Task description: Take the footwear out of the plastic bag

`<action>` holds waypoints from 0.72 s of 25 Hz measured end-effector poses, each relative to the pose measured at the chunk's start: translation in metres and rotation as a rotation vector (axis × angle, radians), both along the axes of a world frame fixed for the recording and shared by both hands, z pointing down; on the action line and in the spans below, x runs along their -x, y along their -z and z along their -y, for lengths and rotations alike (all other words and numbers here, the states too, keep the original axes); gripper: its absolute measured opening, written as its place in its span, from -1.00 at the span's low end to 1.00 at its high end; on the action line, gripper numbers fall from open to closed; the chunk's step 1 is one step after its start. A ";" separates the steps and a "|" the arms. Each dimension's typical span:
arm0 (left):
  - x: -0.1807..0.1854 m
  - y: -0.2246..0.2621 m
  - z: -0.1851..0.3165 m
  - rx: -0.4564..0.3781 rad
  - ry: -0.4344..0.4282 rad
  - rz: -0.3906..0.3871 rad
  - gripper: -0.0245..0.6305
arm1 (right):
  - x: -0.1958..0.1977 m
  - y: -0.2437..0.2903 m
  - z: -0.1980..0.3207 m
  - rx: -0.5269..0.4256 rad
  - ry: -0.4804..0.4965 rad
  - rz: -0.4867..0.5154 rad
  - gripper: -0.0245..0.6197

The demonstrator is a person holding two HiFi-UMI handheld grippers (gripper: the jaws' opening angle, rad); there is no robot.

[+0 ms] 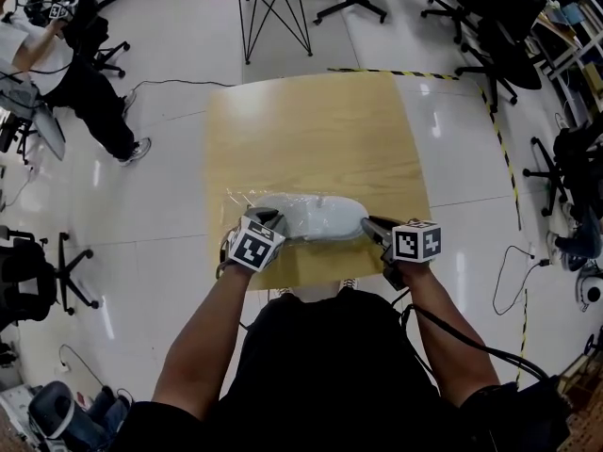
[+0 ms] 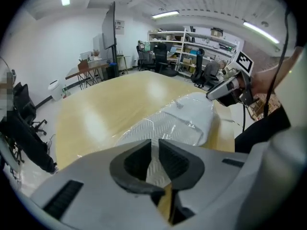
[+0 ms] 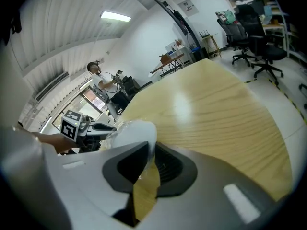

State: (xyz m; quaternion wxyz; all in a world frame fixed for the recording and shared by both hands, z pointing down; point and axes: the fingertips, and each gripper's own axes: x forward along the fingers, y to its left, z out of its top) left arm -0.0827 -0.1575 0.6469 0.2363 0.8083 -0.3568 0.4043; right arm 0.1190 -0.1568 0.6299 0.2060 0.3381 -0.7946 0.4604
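White footwear [image 1: 311,217], sealed in clear plastic bag [image 1: 237,197], lying at near edge of wooden table [image 1: 311,130]; long axis left–right, toe end indistinguishable. Left gripper [image 1: 272,220] and right gripper [image 1: 368,223], jaws nearly closed, pinch bag's opposite ends.

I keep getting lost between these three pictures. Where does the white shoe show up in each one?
Head view: the shoe, inside its clear bag, lies low in the centre, near the close edge of the table.
Left gripper view: the shoe is in the centre, slightly to the right.
Right gripper view: only one end of the shoe shows, left of centre.
Shared landmark: the pale wooden table under it.
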 end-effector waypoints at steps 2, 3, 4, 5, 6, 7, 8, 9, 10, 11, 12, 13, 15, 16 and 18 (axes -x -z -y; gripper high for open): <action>0.001 0.001 0.003 -0.027 -0.027 0.022 -0.79 | -0.002 0.001 0.002 0.004 -0.016 0.015 -0.78; 0.002 0.000 0.001 -0.025 -0.029 0.033 -0.81 | -0.003 0.001 0.003 0.009 -0.024 0.026 -0.79; 0.004 -0.001 -0.002 -0.016 -0.029 0.043 -0.82 | -0.005 0.002 0.003 0.014 -0.033 0.039 -0.79; 0.004 -0.002 -0.004 -0.011 -0.030 0.050 -0.83 | -0.008 0.003 0.003 0.018 -0.044 0.055 -0.79; 0.004 -0.002 -0.005 -0.009 -0.032 0.055 -0.83 | -0.012 0.005 0.004 0.022 -0.059 0.069 -0.80; 0.004 -0.002 -0.005 -0.010 -0.035 0.060 -0.83 | -0.017 0.007 0.005 0.024 -0.076 0.075 -0.80; 0.005 -0.001 -0.005 -0.012 -0.038 0.066 -0.83 | -0.024 0.008 0.007 0.026 -0.095 0.076 -0.80; 0.006 -0.002 -0.006 -0.013 -0.040 0.075 -0.83 | -0.031 0.009 0.008 0.026 -0.113 0.075 -0.80; 0.007 -0.002 -0.006 -0.015 -0.042 0.084 -0.85 | -0.038 0.009 0.009 0.027 -0.129 0.073 -0.80; 0.009 -0.003 -0.006 -0.016 -0.042 0.094 -0.85 | -0.045 0.009 0.009 0.028 -0.142 0.070 -0.80; 0.011 -0.004 -0.006 -0.015 -0.043 0.102 -0.86 | -0.051 0.009 0.009 0.030 -0.151 0.067 -0.80; 0.015 -0.005 -0.006 -0.014 -0.043 0.109 -0.87 | -0.056 0.008 0.009 0.031 -0.155 0.061 -0.81; 0.023 -0.005 -0.006 -0.011 -0.032 0.119 -0.87 | -0.060 0.008 0.008 0.027 -0.152 0.046 -0.80; 0.028 -0.002 -0.005 -0.015 -0.015 0.114 -0.87 | -0.060 0.008 0.007 0.024 -0.149 0.039 -0.80; 0.032 0.015 -0.001 -0.038 0.039 0.061 -0.77 | -0.059 0.009 0.007 0.017 -0.145 0.029 -0.80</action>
